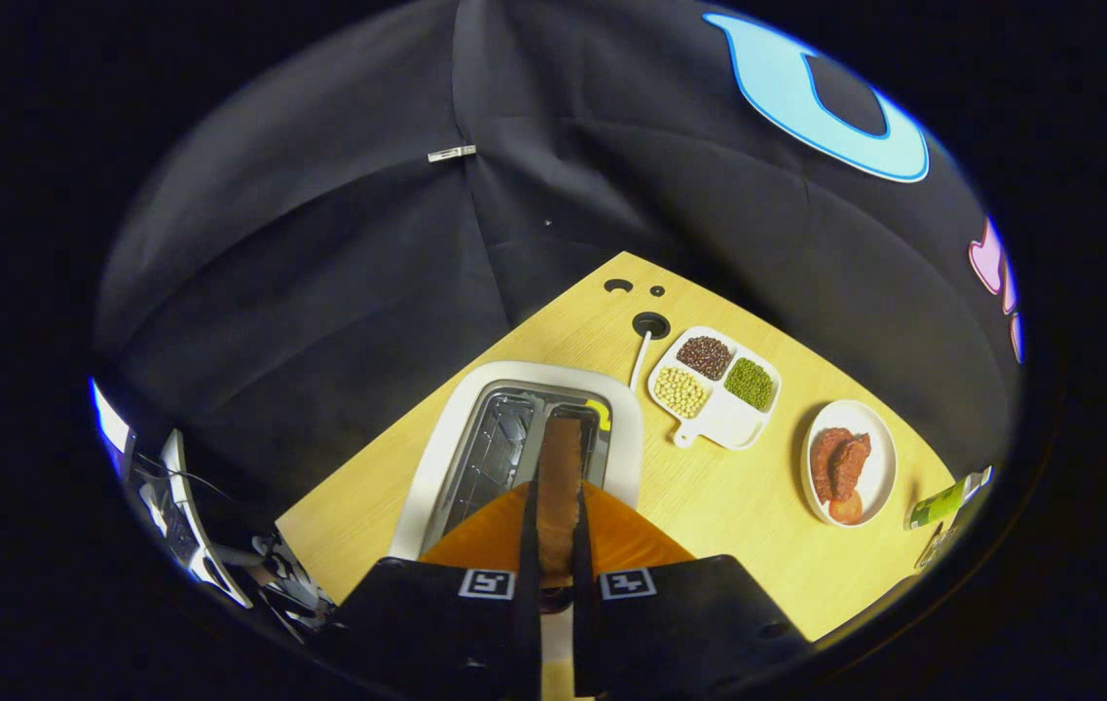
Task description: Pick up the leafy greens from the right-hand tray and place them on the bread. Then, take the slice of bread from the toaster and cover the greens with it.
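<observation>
While clamped nearly closed, held a slice of bread (559, 487) edge-on between both fingers, gripper (556, 545) poised directly over the toaster (446, 458). Pressed a finger against each flat face of the slice, leaving only the slice's thickness as gap. Showed the brown crust edge running straight ahead, toward twelve o'clock, with its far end over the right-hand slot of the toaster; could not tell whether that end was still inside the slot or just clear of it. Lay pale and long, the toaster, just ahead of the fingers, with its left slot open and wire-walled.

Stood on a light wooden table (709, 506). Sat at about one o'clock from the fingertips, beyond the toaster's right side, a white divided dish (723, 419) with a short handle, holding dark brown beans, pale yellow beans and green beans in separate compartments. Lay between toaster and dish a thin white cord (640, 358), leading up to a round hole (650, 324) in the tabletop. Rested at two o'clock, farther right and apart from the dish, a white plate (879, 453) bearing reddish-brown food, possibly meat with a tomato slice. Lay past that plate, near the table's edge at three o'clock, a green and white tube (947, 499).
</observation>
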`<control>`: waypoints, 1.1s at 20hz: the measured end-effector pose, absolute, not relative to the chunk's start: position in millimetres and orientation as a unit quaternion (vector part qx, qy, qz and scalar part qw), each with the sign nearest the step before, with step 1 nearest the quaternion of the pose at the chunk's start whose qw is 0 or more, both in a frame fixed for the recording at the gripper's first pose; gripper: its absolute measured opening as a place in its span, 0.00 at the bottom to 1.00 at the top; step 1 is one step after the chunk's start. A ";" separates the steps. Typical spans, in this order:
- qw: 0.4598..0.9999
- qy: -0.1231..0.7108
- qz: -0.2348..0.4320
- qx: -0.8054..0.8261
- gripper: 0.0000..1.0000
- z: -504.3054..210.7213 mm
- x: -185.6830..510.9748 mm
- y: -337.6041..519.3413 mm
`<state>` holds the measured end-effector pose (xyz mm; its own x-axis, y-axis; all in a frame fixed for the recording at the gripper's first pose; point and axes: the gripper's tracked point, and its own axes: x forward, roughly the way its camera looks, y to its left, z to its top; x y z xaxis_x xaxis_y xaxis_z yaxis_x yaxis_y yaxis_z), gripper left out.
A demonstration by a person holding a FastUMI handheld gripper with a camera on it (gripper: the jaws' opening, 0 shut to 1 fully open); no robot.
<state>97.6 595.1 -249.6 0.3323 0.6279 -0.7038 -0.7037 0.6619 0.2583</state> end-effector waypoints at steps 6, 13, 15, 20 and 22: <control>0.822 0.380 0.424 -0.013 0.13 -221.8 99.8 588.0; 0.833 0.338 0.438 0.030 0.13 -173.9 103.4 552.2; 0.836 0.324 0.442 0.042 0.13 -158.9 103.5 535.2; 0.851 0.300 0.426 0.070 0.13 -129.7 106.2 473.0; 0.858 0.296 0.411 0.085 0.13 -125.6 105.4 443.3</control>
